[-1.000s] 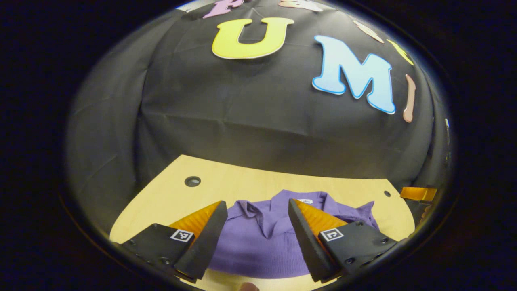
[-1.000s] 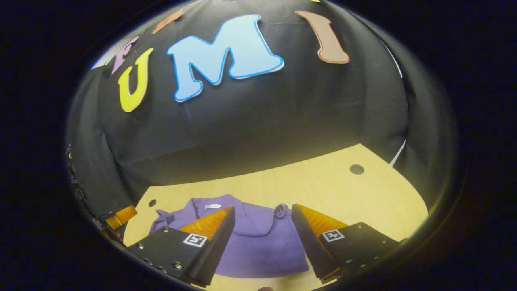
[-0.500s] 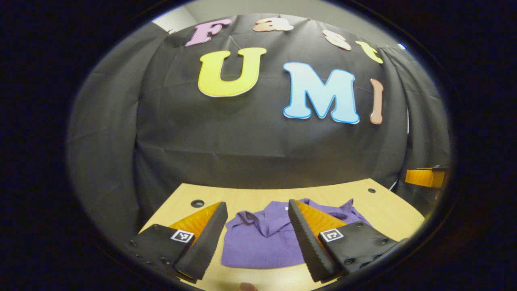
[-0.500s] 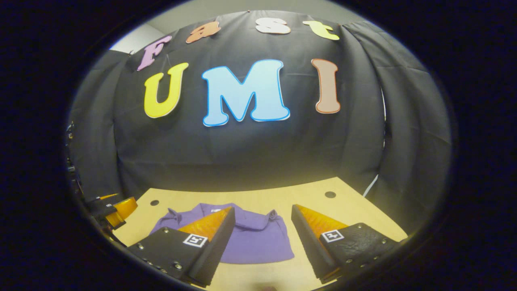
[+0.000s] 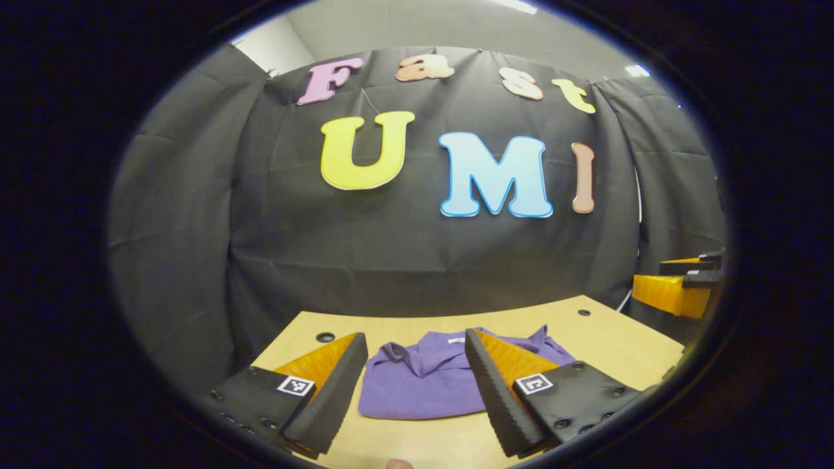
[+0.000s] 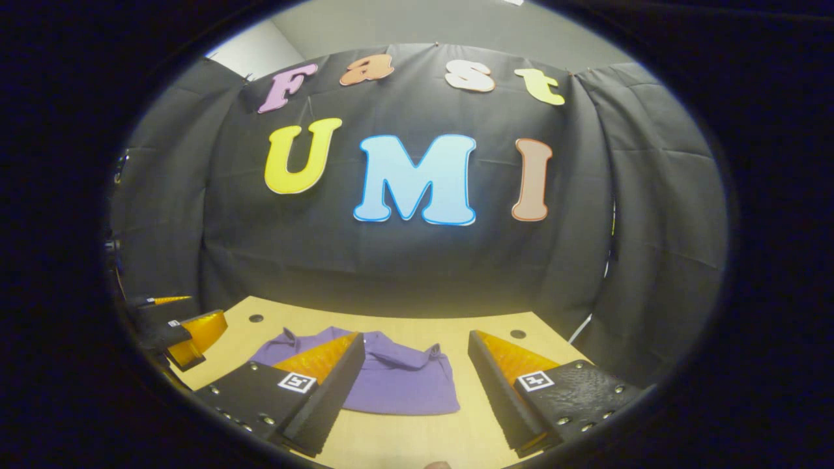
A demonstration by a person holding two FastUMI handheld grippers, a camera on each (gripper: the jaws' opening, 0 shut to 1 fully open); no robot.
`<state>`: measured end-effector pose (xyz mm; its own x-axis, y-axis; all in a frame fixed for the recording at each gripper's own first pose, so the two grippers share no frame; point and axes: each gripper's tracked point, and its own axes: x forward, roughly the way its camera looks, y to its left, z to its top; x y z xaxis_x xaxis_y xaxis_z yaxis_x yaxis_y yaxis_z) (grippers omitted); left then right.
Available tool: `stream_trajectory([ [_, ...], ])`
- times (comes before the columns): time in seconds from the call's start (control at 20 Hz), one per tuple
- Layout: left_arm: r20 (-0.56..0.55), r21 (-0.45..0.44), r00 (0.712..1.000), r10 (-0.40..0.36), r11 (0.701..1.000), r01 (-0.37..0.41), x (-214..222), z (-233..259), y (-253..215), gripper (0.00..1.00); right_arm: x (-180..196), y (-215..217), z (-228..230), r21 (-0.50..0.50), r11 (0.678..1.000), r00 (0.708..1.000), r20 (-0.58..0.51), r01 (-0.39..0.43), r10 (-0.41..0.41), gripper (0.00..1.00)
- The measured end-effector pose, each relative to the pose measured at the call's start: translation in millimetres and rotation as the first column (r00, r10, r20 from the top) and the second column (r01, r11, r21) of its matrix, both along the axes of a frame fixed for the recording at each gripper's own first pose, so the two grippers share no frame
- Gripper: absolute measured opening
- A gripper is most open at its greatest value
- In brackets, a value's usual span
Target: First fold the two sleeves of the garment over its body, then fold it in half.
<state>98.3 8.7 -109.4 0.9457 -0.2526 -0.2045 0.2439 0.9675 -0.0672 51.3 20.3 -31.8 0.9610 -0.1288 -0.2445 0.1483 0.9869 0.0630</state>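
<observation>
The garment (image 5: 417,394) is a purple collared shirt, lying on the table (image 5: 612,342) as a compact, roughly square bundle with both sleeves tucked over the body and the lower half brought up. Its collar sits at the far edge with a small white tag showing inside the neck. The near edge is a straight, smooth fold line; the cloth looks like a soft, fine knit with a few shallow creases near the collar. In the right gripper view the garment (image 6: 404,384) lies left of centre on the table (image 6: 482,365), its collar points sticking up at the far corners.

The left gripper (image 5: 412,391) hangs above the near side of the table, its fingers spread wide and holding nothing; each finger is a black wedge with a ribbed inner pad, an orange back and a small square marker. The right gripper (image 6: 414,391) is likewise held with its fingers well apart, clear of the cloth.

The table is pale wood with small round holes near its far edge. Black creased cloth forms the wall (image 5: 417,260) behind it, with a grey ceiling above.
</observation>
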Motion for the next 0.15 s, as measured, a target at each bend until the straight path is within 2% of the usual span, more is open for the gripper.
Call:
stream_trajectory([
  [0.15,0.020,0.019,1.000,-0.001,1.000,0.000,-11.4,10.7,-1.6,0.94,-12.3,1.4,1.0,-0.027,1.000,1.000,0.005,-0.004,0.005,0.96],
])
